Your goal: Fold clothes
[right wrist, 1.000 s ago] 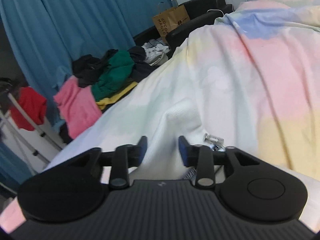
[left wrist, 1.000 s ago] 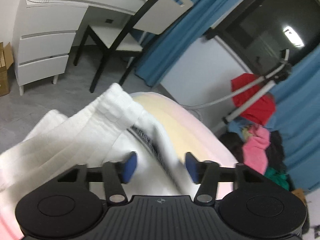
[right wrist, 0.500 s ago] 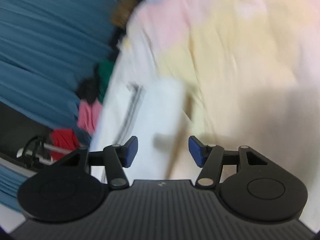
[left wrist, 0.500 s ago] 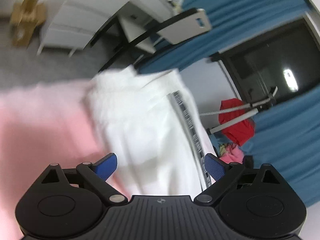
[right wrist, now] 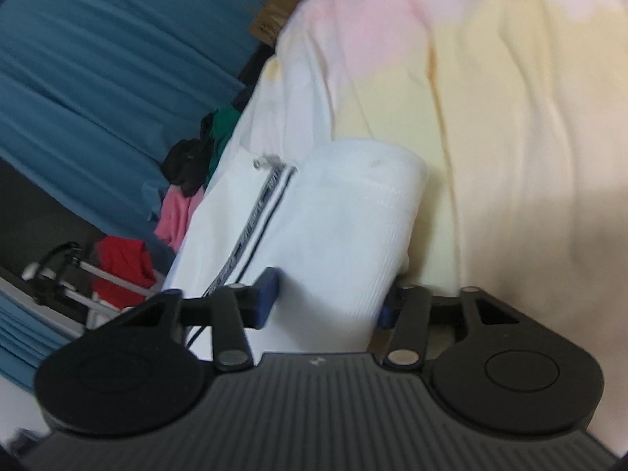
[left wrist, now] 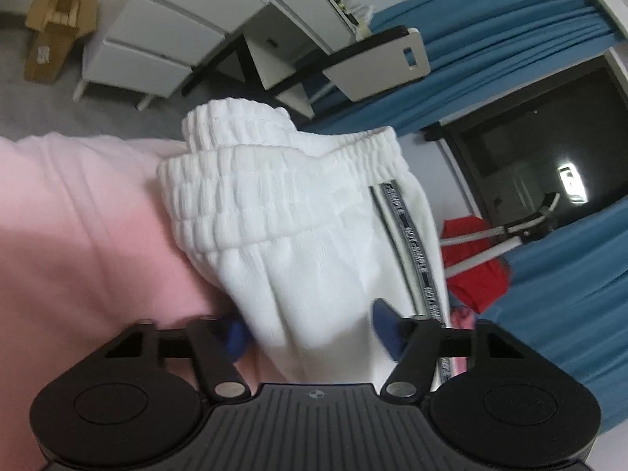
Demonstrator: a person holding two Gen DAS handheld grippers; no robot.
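Observation:
White trousers [left wrist: 290, 212] with a ribbed elastic waistband and a dark lettered side stripe lie folded on the pastel bed cover [left wrist: 70, 235]. My left gripper [left wrist: 310, 333] is open, its blue pads on either side of the folded cloth near the waistband end. In the right wrist view the same trousers [right wrist: 333, 231] lie on the bed cover [right wrist: 510, 125]. My right gripper [right wrist: 327, 300] is open and straddles the folded end, one pad on each side.
A white desk with drawers [left wrist: 157, 35] and a chair [left wrist: 373, 59] stand beyond the bed. Cardboard boxes [left wrist: 55, 27] lie on the floor. A heap of coloured clothes [right wrist: 196, 180], a red garment on a rack [left wrist: 479, 267] and blue curtains [right wrist: 98, 59] are beside the bed.
Both grippers opened, letting go of the trousers, which now lie folded on the bed. Both grippers have since come down low over the fold, pads either side of it.

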